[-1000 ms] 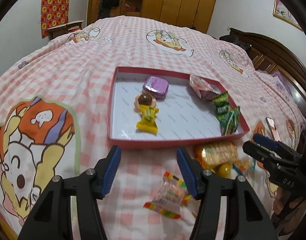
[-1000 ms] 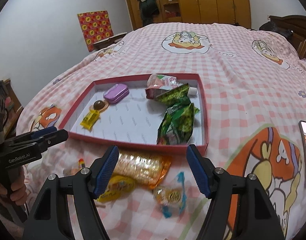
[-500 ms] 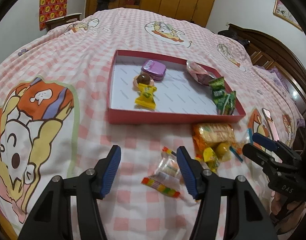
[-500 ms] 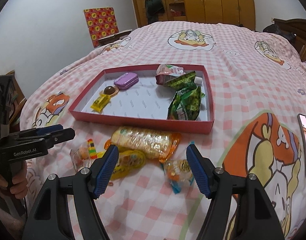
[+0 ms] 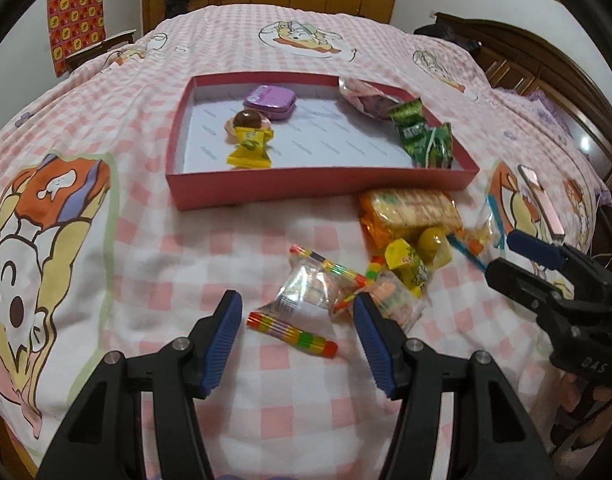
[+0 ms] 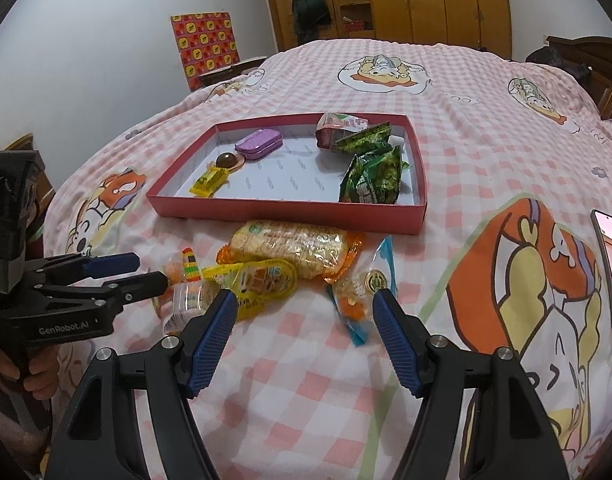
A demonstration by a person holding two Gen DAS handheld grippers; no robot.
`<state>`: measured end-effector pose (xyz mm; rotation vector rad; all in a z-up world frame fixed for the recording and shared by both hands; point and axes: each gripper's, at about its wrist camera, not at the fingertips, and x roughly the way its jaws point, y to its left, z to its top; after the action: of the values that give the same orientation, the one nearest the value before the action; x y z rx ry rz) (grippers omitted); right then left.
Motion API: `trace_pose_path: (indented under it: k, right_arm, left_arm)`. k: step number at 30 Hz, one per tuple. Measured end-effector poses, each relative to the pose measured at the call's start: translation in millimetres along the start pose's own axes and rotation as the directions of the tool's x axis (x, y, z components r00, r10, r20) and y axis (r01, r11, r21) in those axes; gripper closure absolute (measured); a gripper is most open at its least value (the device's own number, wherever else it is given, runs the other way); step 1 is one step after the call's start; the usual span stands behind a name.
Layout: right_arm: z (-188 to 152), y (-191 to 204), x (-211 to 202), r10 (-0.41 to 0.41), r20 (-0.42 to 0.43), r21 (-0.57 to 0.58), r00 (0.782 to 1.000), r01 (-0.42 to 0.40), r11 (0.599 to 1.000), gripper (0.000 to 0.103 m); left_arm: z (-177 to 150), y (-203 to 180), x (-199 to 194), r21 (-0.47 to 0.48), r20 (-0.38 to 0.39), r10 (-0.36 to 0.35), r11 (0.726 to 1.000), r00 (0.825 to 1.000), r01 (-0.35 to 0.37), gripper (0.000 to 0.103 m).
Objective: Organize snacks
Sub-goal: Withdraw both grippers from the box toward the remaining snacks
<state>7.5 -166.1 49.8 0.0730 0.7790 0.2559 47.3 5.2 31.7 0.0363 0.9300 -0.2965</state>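
Observation:
A red shallow box (image 5: pixel 318 185) (image 6: pixel 281 211) lies on the bed. In it are a purple tin (image 5: pixel 269 98), a chocolate ball (image 5: pixel 247 120), a yellow candy (image 5: pixel 250 148), a pink packet (image 5: pixel 366 98) and green packets (image 5: pixel 426 140). Loose snacks lie on the bedspread in front of the box: an orange cracker pack (image 5: pixel 410 210) (image 6: pixel 293 246), a yellow jelly cup (image 6: pixel 261 280), a clear rainbow-edged candy bag (image 5: pixel 306 292) and a blue-edged bag (image 6: pixel 362 292). My left gripper (image 5: pixel 297 308) is open, just short of the clear bag. My right gripper (image 6: pixel 303 304) is open above the jelly cup and blue-edged bag.
A phone (image 6: pixel 610 256) lies on the bedspread at the right. Wooden wardrobes (image 6: pixel 426 0) stand beyond the bed. A dark headboard (image 5: pixel 546 68) runs along the far right side. The pink checked bedspread (image 6: pixel 486 128) surrounds the box.
Both grippers have pulled back from the box toward the near edge of the bed, so the loose snacks now lie between and ahead of the fingers. Both stayed open.

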Motion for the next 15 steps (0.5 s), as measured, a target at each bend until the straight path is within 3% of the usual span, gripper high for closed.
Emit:
trace_pose_path:
  k: [6, 9, 15]
  right_arm:
    - [-4, -1, -2, 0.004, 0.002, -0.002, 1.000, -0.004, 1.000, 0.031]
    - [-5, -2, -3, 0.008, 0.005, -0.002, 1.000, -0.008, 1.000, 0.031]
    - [-9, -6, -4, 0.002, 0.001, 0.006, 1.000, -0.002, 1.000, 0.031]
  left_arm:
    - [-2, -3, 9, 0.011, 0.005, 0.036, 0.999, 0.999, -0.036, 0.043]
    - [-3, 0, 12, -0.003, 0.006, 0.034, 0.999, 0.999, -0.034, 0.053]
    - [-3, 7, 9, -0.038, 0.031, 0.027, 0.999, 0.999, -0.025, 0.056]
